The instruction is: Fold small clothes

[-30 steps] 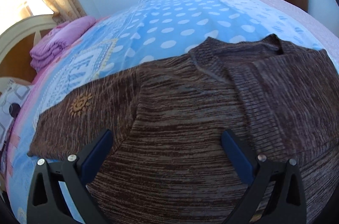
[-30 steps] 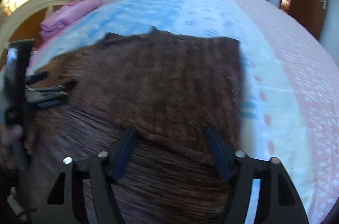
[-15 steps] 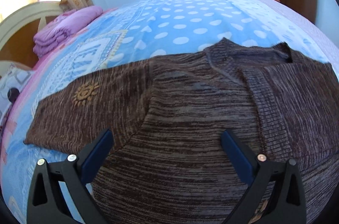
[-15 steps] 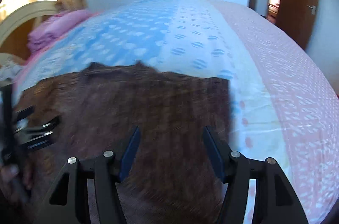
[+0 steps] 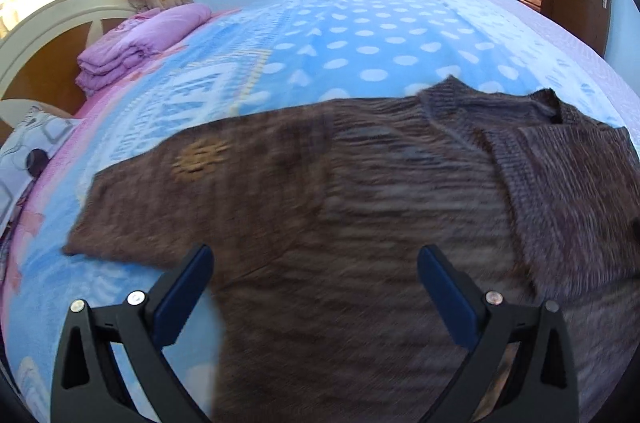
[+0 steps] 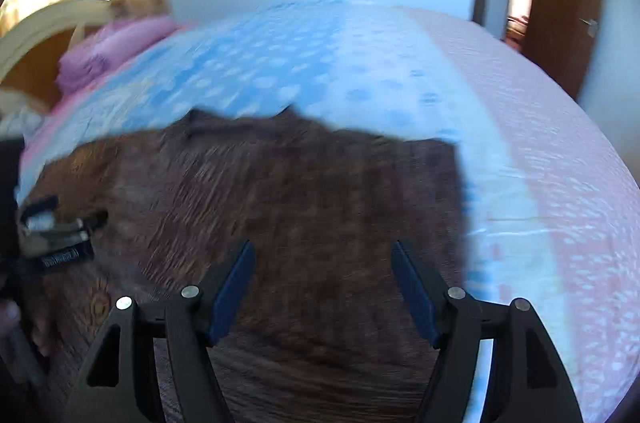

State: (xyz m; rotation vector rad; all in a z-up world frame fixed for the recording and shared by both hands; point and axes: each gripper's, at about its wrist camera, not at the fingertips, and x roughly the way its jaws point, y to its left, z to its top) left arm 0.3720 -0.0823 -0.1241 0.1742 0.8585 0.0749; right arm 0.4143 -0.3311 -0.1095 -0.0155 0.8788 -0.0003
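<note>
Both the left gripper and right gripper hover spread, empty, above the brown sweater, bare blue blanket beyond its edges.

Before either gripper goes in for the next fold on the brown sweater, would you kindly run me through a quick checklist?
1. Left gripper open, holding nothing: ok.
2. Right gripper open, holding nothing: ok.
3. Brown sweater lies on the bed, spread: ok.
4. Right side already folded in, giving a straight edge: ok.
5. Left sleeve folded in: not ok, it lies stretched out.
6. Sharp view for aiming: not ok, both views blur.
</note>
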